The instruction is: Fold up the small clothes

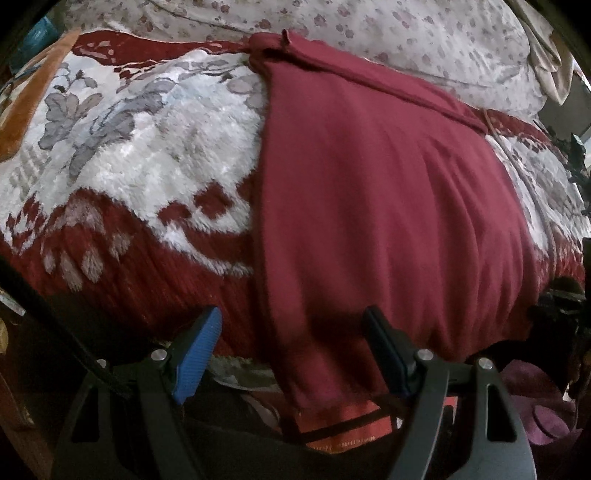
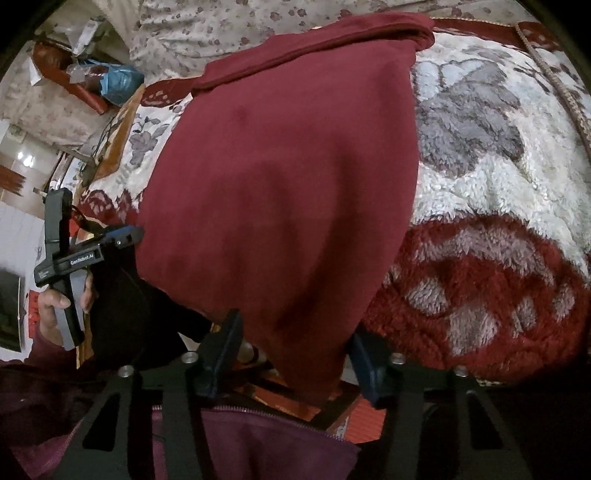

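A dark red garment (image 1: 380, 192) lies spread flat on a plush red-and-white blanket (image 1: 155, 158), its near edge hanging over the bed's front edge. My left gripper (image 1: 291, 343) is open, its blue pads either side of the garment's near left corner, with cloth between them. In the right wrist view the same garment (image 2: 288, 177) fills the middle. My right gripper (image 2: 291, 354) is open around its near right corner. The left gripper (image 2: 122, 236) also shows there at the left, held in a hand at the garment's left edge.
A floral sheet (image 1: 369, 26) covers the back of the bed. A blue bag (image 2: 118, 79) and clutter lie at the far left. An orange patterned floor (image 1: 351, 424) shows below the bed's edge. A purple zipped sleeve (image 2: 266, 443) is under my right gripper.
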The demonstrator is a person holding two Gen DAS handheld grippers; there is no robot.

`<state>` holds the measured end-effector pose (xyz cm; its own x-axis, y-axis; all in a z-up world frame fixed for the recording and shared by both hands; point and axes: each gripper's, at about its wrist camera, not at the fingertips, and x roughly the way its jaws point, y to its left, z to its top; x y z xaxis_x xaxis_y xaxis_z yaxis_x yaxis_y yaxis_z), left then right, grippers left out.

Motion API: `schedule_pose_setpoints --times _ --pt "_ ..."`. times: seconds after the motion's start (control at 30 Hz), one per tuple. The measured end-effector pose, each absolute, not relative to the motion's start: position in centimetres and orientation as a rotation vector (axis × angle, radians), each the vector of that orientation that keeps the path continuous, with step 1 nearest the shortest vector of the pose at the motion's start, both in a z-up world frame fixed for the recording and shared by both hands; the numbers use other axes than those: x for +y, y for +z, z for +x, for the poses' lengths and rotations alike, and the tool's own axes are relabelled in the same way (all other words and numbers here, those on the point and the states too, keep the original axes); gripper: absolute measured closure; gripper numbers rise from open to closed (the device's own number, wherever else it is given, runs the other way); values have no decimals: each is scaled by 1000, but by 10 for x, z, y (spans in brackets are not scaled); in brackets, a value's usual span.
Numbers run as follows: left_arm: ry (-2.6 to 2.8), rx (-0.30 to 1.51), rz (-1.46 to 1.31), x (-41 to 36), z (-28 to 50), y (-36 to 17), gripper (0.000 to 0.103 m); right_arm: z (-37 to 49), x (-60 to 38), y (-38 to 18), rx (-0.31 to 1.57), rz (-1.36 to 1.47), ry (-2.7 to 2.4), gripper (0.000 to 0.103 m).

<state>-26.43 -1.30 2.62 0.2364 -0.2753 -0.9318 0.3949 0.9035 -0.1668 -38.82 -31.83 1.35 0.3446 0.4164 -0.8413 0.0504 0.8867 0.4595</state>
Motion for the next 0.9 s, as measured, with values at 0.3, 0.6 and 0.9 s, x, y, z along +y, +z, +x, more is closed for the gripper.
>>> schedule_pose_setpoints --times 0.3,0.6,0.9 --pt "-488 1314 50 -8 -264 16 27 -384 -318 11 1208 477 305 42" --pt "-525 1349 70 -12 -270 11 68 -379 -304 5 1219 417 306 72" --pt "-606 1244 -56 4 -263 58 94 -376 -322 46 1065 502 362 89"
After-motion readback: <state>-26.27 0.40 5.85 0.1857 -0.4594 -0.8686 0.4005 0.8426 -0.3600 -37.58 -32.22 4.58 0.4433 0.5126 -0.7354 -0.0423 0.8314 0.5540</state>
